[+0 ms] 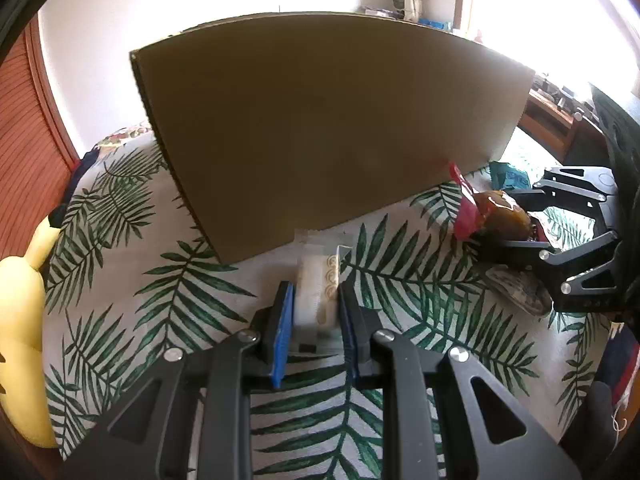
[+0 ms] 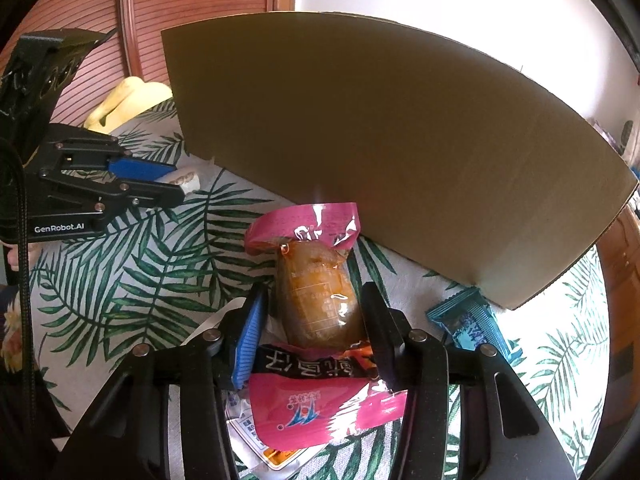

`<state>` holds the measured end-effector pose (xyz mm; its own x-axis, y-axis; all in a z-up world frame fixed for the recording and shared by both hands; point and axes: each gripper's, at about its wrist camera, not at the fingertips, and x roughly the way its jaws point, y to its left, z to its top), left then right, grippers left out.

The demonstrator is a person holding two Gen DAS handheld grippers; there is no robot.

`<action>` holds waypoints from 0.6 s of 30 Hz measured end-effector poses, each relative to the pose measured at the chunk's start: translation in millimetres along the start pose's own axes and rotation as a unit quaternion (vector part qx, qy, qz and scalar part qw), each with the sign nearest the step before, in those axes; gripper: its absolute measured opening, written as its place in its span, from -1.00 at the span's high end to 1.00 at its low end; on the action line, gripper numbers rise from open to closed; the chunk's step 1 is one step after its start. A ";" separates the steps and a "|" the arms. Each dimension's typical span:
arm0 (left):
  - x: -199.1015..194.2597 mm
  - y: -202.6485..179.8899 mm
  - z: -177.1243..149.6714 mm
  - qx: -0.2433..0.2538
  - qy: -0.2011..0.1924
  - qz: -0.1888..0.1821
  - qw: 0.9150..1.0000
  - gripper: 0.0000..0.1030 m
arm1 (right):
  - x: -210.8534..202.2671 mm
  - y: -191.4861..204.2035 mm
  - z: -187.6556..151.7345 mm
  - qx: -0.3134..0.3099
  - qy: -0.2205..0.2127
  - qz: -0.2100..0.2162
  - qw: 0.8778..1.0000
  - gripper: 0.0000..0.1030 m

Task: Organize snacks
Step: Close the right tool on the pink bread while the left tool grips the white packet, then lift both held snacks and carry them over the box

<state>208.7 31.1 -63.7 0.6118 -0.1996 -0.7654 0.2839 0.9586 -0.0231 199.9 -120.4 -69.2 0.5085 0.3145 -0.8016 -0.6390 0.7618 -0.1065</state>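
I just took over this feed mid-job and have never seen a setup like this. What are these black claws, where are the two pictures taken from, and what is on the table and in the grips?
There is no robot here: a person holds two hand-held black claws, each with a camera looking along its fingers. One picture is from the left gripper, the other from the right gripper; each also shows the other claw off to the side. Both face a big cardboard box standing on a leaf-print tablecloth. The left claw is closed on a small clear pack of pale biscuits. The right claw straddles a pink packet with a brown snack inside; whether its pads press it is unclear. A blue wrapper lies beside the box.
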 end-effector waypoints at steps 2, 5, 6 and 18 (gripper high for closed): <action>-2.6 0.9 -1.8 0.000 -0.001 0.002 1.000 0.61 | -0.3 1.7 0.0 -0.002 -0.001 -0.004 1.000 0.08; -9.9 1.8 -4.1 0.000 -0.010 0.003 1.000 0.61 | -1.7 4.5 1.1 -0.002 -0.006 -0.012 1.000 0.22; -14.1 1.7 -4.5 -0.001 -0.018 0.004 1.000 0.61 | -3.2 3.7 0.9 0.000 -0.009 -0.014 1.000 0.21; -52.5 -8.0 3.7 -0.002 -0.064 -0.010 0.998 0.61 | -14.7 10.2 2.1 -0.001 -0.034 -0.034 0.999 0.23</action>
<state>177.1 33.1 -21.0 0.6957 -0.2430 -0.6759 0.2941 0.9549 -0.0406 187.0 -116.1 -57.3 0.5895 0.2996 -0.7501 -0.6027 0.7814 -0.1616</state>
